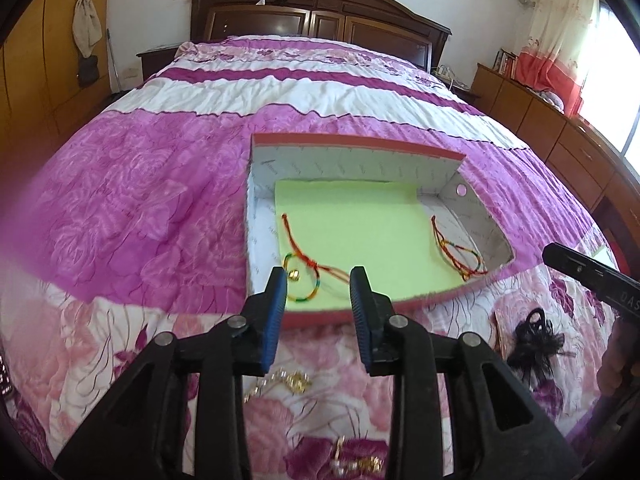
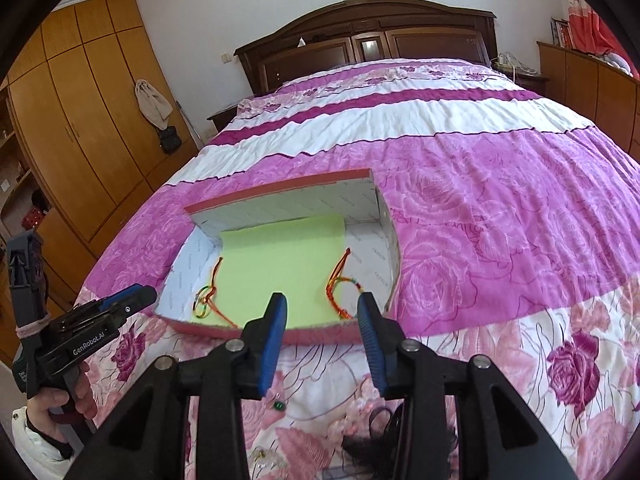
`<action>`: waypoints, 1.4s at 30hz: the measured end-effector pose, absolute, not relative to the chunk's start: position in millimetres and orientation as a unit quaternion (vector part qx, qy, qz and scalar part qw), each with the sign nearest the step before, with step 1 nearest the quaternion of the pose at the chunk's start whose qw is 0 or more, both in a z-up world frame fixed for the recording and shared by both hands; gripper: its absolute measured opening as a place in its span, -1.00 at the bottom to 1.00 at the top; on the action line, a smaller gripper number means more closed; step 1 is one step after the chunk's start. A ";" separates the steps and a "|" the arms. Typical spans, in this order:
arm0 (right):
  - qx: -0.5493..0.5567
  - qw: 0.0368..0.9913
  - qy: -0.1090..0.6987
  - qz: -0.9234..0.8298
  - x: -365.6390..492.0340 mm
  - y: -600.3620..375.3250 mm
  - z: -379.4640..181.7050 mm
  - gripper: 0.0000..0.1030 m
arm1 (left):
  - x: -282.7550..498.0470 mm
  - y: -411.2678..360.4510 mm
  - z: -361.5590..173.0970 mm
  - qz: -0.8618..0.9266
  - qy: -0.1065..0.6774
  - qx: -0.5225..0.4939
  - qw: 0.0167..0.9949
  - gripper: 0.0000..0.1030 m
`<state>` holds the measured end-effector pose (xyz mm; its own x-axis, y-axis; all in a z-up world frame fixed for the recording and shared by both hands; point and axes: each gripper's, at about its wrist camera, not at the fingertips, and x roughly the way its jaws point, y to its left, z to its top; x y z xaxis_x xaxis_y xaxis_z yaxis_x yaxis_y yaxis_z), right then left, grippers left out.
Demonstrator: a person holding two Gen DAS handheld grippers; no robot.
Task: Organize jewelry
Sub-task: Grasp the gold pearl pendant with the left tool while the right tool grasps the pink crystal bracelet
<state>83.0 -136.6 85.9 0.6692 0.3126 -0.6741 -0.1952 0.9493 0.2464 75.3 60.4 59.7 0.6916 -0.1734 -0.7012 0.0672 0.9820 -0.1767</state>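
On the bedspread lies a shallow box with a red rim (image 1: 360, 142) (image 2: 280, 190), lined with a green sheet (image 1: 360, 232) (image 2: 288, 264). Two coloured string bracelets lie on the sheet. One with a small gold bell (image 1: 316, 266) (image 2: 206, 300) is at the near left, the other (image 1: 460, 256) (image 2: 340, 280) at the near right. My left gripper (image 1: 318, 280) hangs open over the box's near edge, above the bell bracelet, with nothing between its fingers. My right gripper (image 2: 322, 304) is open too, empty, above the near edge beside the right bracelet.
Gold jewellery (image 1: 296, 380) and a black feathery hair piece (image 1: 532, 336) (image 2: 384, 432) lie on the flowered bedspread in front of the box. A small green stud (image 2: 279, 405) sits nearby. A hand (image 2: 60, 396) holds the left gripper. Wardrobe to the left, cabinets to the right.
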 end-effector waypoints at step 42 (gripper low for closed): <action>-0.021 0.831 0.546 0.099 79.6 -102.0 -1.1 -0.01 | 55.4 58.3 -15.1 -0.053 0.471 -0.054 0.879 -0.50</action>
